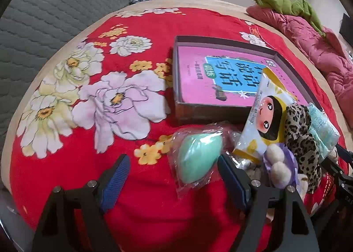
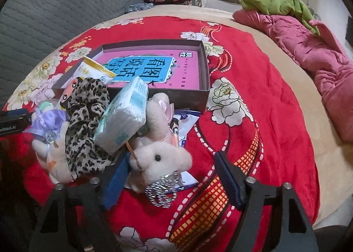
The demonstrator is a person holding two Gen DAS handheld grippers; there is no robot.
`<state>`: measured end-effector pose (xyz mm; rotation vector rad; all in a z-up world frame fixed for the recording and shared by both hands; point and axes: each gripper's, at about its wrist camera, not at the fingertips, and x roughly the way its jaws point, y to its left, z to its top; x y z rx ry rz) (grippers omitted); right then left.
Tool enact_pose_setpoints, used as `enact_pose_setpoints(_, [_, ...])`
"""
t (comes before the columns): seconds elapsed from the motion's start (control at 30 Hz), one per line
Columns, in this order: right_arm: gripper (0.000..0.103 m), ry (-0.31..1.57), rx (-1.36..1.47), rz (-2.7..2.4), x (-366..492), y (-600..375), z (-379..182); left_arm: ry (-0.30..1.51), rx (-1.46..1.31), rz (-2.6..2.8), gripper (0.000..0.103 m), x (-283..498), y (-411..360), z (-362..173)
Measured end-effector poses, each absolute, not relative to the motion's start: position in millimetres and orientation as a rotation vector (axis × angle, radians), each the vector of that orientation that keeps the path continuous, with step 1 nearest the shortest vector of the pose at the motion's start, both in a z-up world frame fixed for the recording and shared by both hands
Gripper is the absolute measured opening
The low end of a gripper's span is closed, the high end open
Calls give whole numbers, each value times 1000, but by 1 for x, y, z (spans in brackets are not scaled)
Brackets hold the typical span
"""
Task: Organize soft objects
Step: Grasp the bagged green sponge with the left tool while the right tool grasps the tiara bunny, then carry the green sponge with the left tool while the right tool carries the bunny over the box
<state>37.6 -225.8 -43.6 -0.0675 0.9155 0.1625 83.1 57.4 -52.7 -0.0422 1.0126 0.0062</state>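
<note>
Soft objects piled on the red blanket [image 1: 143,207] against the box [image 2: 205,71], left gripper [image 1: 174,177] spread beside the bagged green sponge [image 1: 198,159], right gripper [image 2: 169,177] spread around the plush rabbit [image 2: 163,157]

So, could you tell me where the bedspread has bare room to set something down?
Free: the floral stretch left of the box, and the red spread between the box and the pink quilt. Crowded: the pile before the box, around the leopard scrunchie.
</note>
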Motion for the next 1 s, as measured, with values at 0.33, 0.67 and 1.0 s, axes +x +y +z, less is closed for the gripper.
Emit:
enact_pose_setpoints(0.33, [50, 916, -47, 210, 42, -226, -45, 1051, -113, -68, 71, 95, 56, -65])
enact_pose_setpoints(0.67, [44, 871, -5, 216, 38, -233, -35, 1041, -137, -123, 43, 94, 53, -63])
enact_pose_setpoints(1.0, [43, 794, 46, 172, 34, -250, -16, 950, -180, -144, 42, 85, 58, -41])
